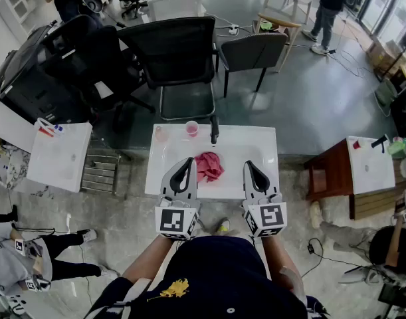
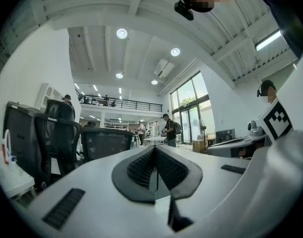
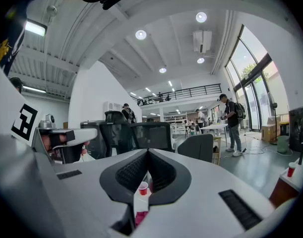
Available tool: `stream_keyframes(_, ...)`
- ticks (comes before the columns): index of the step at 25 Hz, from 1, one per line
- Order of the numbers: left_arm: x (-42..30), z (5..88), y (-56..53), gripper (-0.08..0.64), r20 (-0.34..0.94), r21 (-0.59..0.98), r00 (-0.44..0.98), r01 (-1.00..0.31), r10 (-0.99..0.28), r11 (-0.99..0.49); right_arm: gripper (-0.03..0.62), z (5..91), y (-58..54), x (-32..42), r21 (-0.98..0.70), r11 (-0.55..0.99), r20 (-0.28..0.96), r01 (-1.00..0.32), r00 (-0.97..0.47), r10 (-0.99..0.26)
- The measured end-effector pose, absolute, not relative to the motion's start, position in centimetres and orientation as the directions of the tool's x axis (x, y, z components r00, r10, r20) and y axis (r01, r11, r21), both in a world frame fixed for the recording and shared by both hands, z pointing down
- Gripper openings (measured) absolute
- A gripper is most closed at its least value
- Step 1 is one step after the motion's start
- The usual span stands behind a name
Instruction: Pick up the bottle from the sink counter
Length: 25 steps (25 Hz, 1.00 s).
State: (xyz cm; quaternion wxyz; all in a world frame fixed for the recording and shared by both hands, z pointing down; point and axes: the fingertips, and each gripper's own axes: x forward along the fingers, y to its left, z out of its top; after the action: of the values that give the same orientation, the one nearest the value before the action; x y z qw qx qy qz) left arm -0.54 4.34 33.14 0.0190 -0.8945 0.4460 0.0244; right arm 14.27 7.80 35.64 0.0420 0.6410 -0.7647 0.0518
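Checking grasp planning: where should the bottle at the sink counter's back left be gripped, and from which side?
Probably its body, from the front with the left gripper: the bottle seems to stand upright, apart from the pink cup, nearest that gripper.

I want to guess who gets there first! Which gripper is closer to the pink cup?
Left. The left gripper points almost straight at the pink cup at the back of the sink. The right gripper is farther off to the cup's right, past the black faucet.

Head view looks down — 2 gripper views face the chair.
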Motion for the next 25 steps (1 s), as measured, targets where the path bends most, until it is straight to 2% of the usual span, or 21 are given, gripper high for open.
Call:
stream_keyframes(9,0.1,33.2,3.3,0.020,-0.050,-0.042,0.671,-0.741,-0.739,-0.670,0.026,35.0,6.2,13.4,-0.014,0.160,0.115,-0.987,-0.160,-0.980)
stream_keyframes(25,-0.2,34.1,2.6,0.020,-0.004,-0.085,0.550,-0.833,-0.835,-0.547,0.026,36.2,5.1,16.2,-0.067,0.223,0.106,-0.973,-0.229,-0.968)
